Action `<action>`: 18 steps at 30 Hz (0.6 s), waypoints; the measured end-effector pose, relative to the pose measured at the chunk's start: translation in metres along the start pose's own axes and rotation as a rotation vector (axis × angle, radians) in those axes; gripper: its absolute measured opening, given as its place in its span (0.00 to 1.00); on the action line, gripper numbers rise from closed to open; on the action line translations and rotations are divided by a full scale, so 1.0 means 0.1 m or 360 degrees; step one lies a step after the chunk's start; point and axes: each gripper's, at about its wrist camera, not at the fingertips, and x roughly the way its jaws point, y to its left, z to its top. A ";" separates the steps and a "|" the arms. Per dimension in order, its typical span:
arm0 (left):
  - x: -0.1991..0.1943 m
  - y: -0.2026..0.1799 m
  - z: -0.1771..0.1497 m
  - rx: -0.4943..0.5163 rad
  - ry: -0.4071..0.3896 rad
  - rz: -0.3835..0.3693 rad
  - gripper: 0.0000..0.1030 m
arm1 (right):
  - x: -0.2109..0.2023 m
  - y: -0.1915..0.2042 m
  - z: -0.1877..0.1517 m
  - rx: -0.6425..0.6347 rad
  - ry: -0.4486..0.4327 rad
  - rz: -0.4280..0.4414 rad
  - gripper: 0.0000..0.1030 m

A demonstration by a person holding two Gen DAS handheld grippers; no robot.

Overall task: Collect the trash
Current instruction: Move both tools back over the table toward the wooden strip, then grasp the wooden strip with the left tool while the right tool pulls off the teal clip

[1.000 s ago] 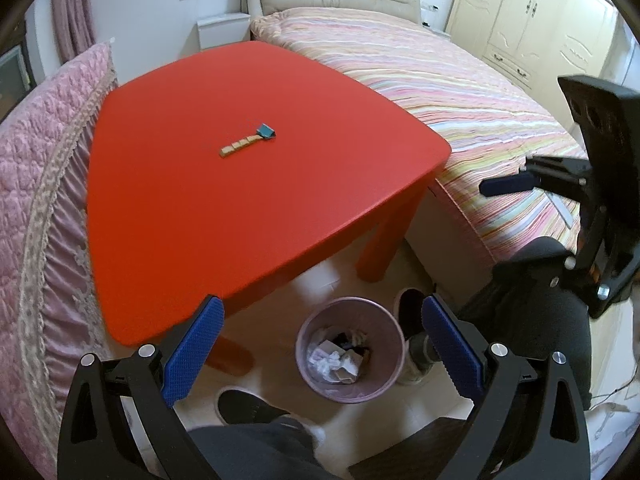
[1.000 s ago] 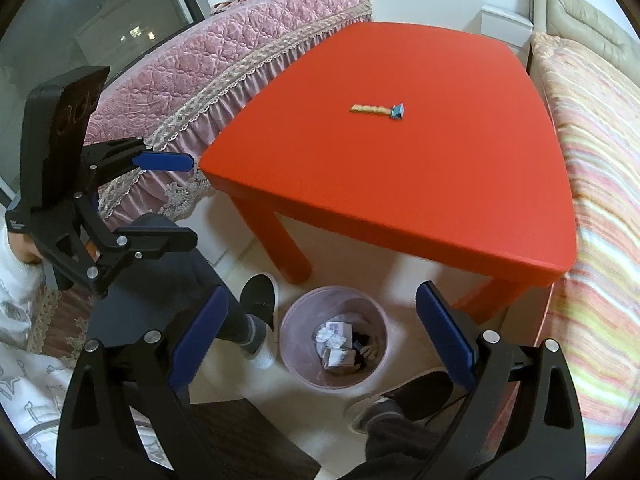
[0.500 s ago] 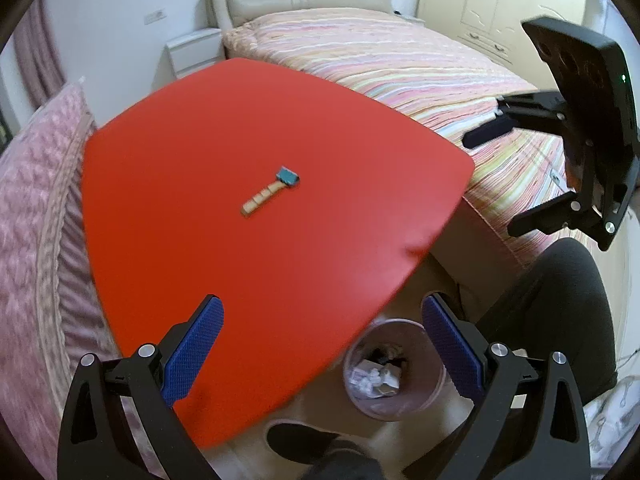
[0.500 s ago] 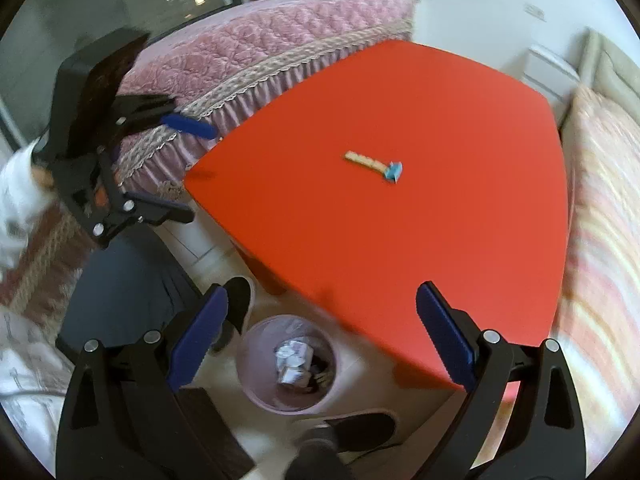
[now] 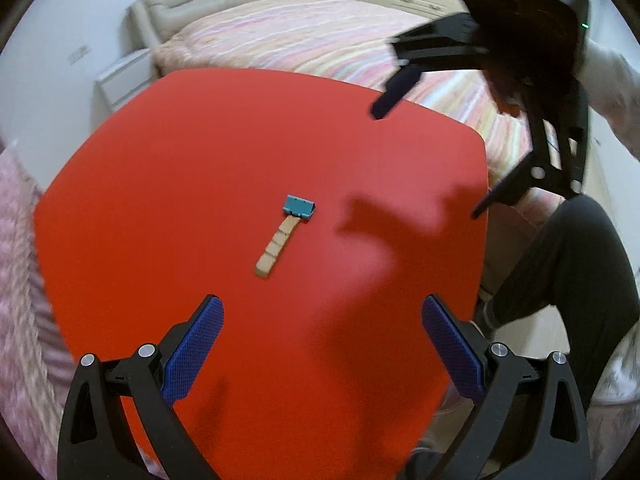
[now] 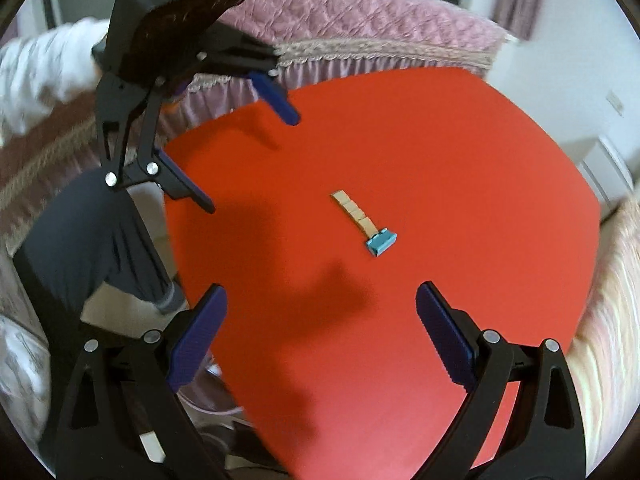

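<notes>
I am swinging both wide-open grippers, left gripper [image 5: 322, 344] and right gripper [image 6: 322, 334], up over the red bench [image 5: 168, 184]; ahead, the tan-and-teal scrap [image 5: 286, 234] is lying uncollected.

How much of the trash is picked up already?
Nothing shows as picked up right now. The one piece left, a tan strip with a teal end, lies alone on the red table. The left gripper and right gripper are both open and empty above the table. Grabbing and binning it remains.
</notes>
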 end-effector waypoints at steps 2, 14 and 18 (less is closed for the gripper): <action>0.10 0.07 0.02 0.0040 0.0030 -0.0013 0.93 | 0.09 -0.08 0.00 -0.0033 0.0002 0.0013 0.91; 0.47 0.33 0.11 0.0187 0.0063 -0.0138 0.80 | 0.52 -0.42 0.20 -0.0194 0.0042 0.0119 0.74; 0.56 0.32 0.10 0.0236 0.0075 -0.0160 0.64 | 0.59 -0.50 0.21 -0.0240 0.0034 0.0147 0.71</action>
